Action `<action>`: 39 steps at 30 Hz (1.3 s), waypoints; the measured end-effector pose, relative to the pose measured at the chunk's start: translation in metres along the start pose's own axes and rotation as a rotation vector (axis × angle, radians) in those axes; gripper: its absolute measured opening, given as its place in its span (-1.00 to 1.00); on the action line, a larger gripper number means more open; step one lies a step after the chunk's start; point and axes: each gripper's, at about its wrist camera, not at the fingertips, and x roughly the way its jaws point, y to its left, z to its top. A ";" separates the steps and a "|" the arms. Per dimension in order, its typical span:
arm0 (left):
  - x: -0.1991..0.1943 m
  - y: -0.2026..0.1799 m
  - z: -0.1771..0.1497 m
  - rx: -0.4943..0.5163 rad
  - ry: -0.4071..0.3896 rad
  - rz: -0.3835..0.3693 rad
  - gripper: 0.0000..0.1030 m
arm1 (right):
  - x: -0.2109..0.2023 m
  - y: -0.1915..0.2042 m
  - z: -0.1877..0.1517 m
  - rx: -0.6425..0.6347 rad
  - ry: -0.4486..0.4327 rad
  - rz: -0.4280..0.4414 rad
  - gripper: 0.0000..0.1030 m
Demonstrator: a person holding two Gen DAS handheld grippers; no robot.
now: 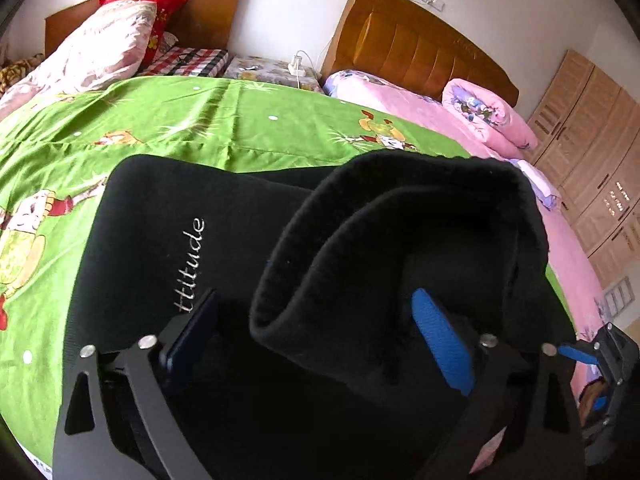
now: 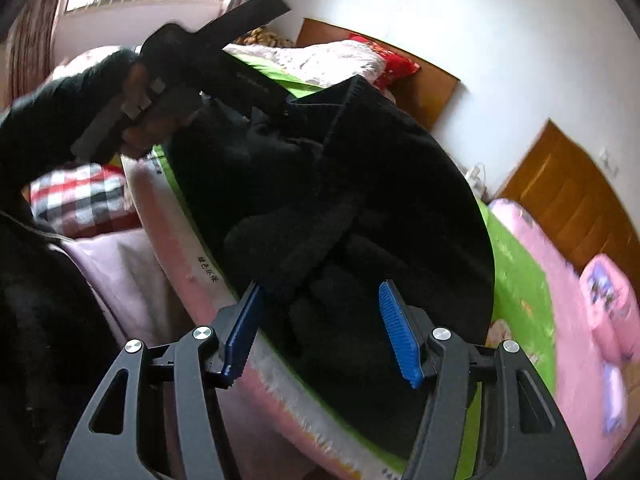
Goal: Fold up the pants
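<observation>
Black pants (image 1: 168, 240) with silver lettering lie on the green cartoon bedsheet (image 1: 160, 120). A thick rolled fold of them (image 1: 400, 216) rises between the blue pads of my left gripper (image 1: 320, 328), whose jaws stand wide apart around it without pinching it. In the right wrist view the pants (image 2: 360, 200) are a bunched dark heap at the bed's edge. My right gripper (image 2: 320, 328) is open just above the heap, with cloth between its fingers but not clamped. The left gripper (image 2: 240, 76) and the hand holding it show at the far side of the heap.
Pillows (image 1: 108, 48) and a wooden headboard (image 1: 420, 48) are at the far end. A pink bed (image 1: 400, 108) with a rolled quilt (image 1: 488, 116) lies to the right, wardrobes (image 1: 592, 152) beyond it. The mattress edge (image 2: 180, 248) drops off near me.
</observation>
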 end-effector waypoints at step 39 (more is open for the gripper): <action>-0.054 0.051 -0.014 -0.216 -0.069 -0.229 0.80 | 0.058 -0.009 0.101 0.287 -0.068 0.104 0.39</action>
